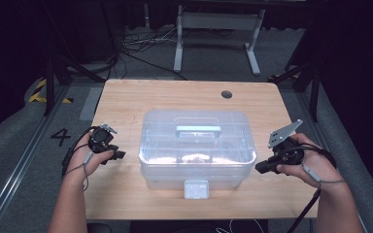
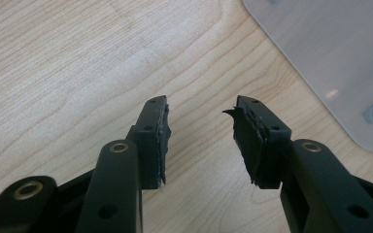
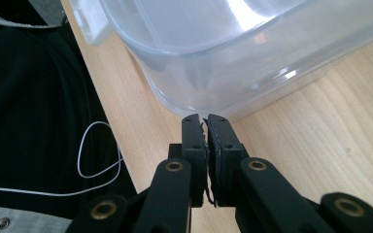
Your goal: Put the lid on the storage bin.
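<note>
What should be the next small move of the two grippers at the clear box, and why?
Probably the left gripper should move toward the side of the clear plastic box. Its jaws stand open over bare table with nothing between them, apart from the box. The right gripper is shut, its tips close to the box's lower edge. The lid looks closed, its front latch down.

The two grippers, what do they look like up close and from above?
Both the left gripper and the right gripper are black, with flat jaws, frayed rubber pads and brass-coloured pivot pins. From above, each carries a grey three-cornered plate and trails a grey cable. The forearms are bare.
</note>
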The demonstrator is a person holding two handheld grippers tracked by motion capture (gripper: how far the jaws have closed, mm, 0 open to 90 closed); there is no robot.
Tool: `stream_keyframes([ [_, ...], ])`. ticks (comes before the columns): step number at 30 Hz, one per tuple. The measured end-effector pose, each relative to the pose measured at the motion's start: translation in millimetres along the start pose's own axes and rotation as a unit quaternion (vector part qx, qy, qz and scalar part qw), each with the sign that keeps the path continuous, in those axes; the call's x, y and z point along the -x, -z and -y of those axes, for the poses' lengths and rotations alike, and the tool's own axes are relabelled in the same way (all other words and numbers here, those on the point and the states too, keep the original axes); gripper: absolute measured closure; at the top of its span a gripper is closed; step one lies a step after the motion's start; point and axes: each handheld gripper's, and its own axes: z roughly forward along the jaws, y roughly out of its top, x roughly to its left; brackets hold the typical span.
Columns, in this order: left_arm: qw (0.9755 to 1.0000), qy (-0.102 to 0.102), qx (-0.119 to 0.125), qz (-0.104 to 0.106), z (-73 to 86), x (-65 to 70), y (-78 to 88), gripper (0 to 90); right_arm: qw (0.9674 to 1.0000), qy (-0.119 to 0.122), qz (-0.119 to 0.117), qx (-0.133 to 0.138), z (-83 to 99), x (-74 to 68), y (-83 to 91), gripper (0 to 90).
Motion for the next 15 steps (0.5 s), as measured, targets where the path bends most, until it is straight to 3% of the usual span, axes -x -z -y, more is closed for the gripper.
stream_keyframes([
  [7,0.9999,0.009,0.009,0.000,7.9,1.6,5.4,52.5,0.9993,0.005,0.003,0.038,-0.9,3.1,13.7,87.2],
  [15,0.9998,0.016,0.012,-0.002,14.4,1.2,7.8,51.3,0.9943,0.005,0.017,0.105,-4.3,8.3,27.0,88.2],
])
